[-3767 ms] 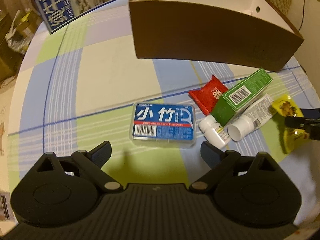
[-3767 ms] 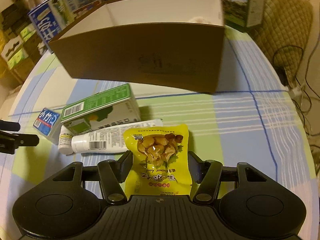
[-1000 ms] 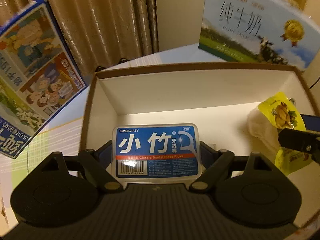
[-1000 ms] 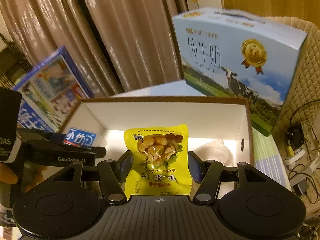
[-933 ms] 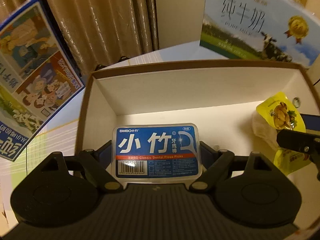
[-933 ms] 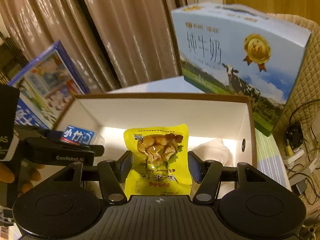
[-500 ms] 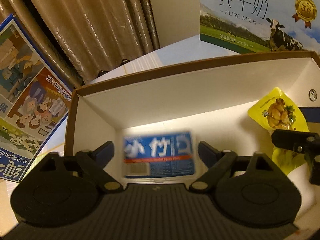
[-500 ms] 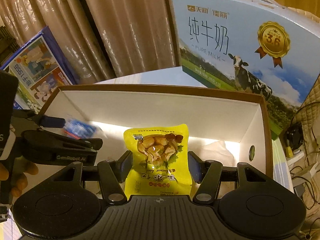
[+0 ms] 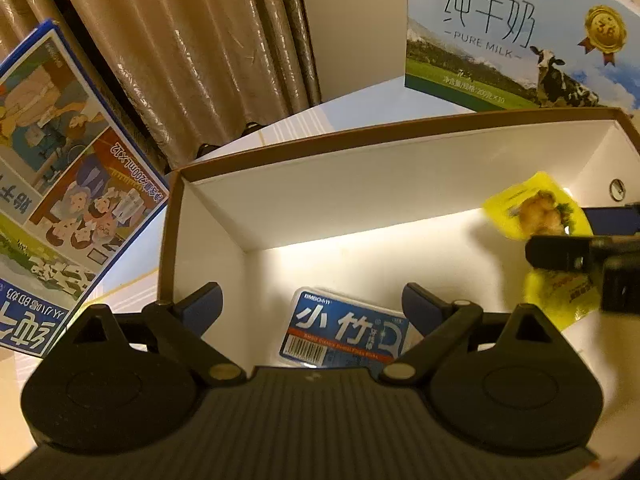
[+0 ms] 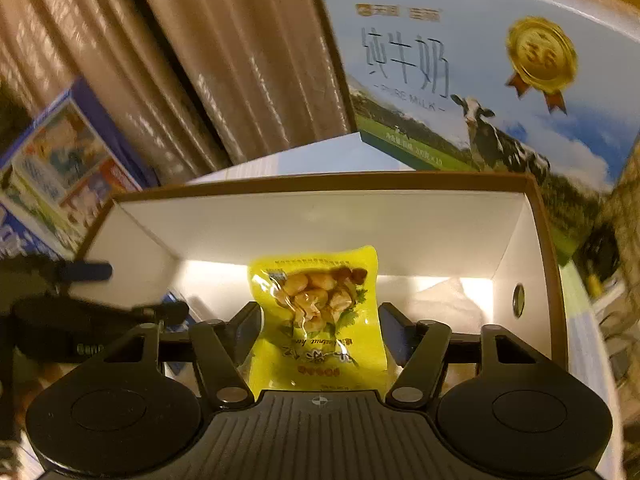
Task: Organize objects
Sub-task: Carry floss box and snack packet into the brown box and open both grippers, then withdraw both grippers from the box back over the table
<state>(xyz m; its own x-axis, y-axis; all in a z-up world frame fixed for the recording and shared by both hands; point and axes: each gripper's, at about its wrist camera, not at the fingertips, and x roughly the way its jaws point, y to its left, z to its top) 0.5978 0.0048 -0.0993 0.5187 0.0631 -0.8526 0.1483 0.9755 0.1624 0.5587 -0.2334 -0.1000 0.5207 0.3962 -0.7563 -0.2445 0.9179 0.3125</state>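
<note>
The left gripper (image 9: pixel 312 300) is being held over the open cardboard box (image 9: pixel 360 184), its blue-tipped fingers (image 9: pixel 202 306) spread wide with nothing between them. The blue dental floss pick case (image 9: pixel 346 334) is lying flat on the white floor of the box, below and between those fingers and touching neither of them. It is sitting toward the left half of the box, near the front, with its barcode end turned toward the camera.

The yellow snack packet (image 10: pixel 318 316) is being gripped by the right gripper (image 10: pixel 320 330), whose fingers are closed against the packet's two side edges. The packet is being held upright above the inside of the box, its clear window of pale nuts facing the camera. In the left wrist view the same packet (image 9: pixel 536 212) is being seen at the right end of the box, pinched by the right gripper (image 9: pixel 568 256).

A pale crumpled wrapper (image 10: pixel 444 300) is lying in the right rear corner of the box, beside the wall with the round hole (image 10: pixel 518 300).

Behind the box, a pure milk carton (image 10: pixel 480 80) is being seen on the right and a blue illustrated milk carton (image 9: pixel 52 184) on the left, both in front of a brown curtain (image 9: pixel 192 48).
</note>
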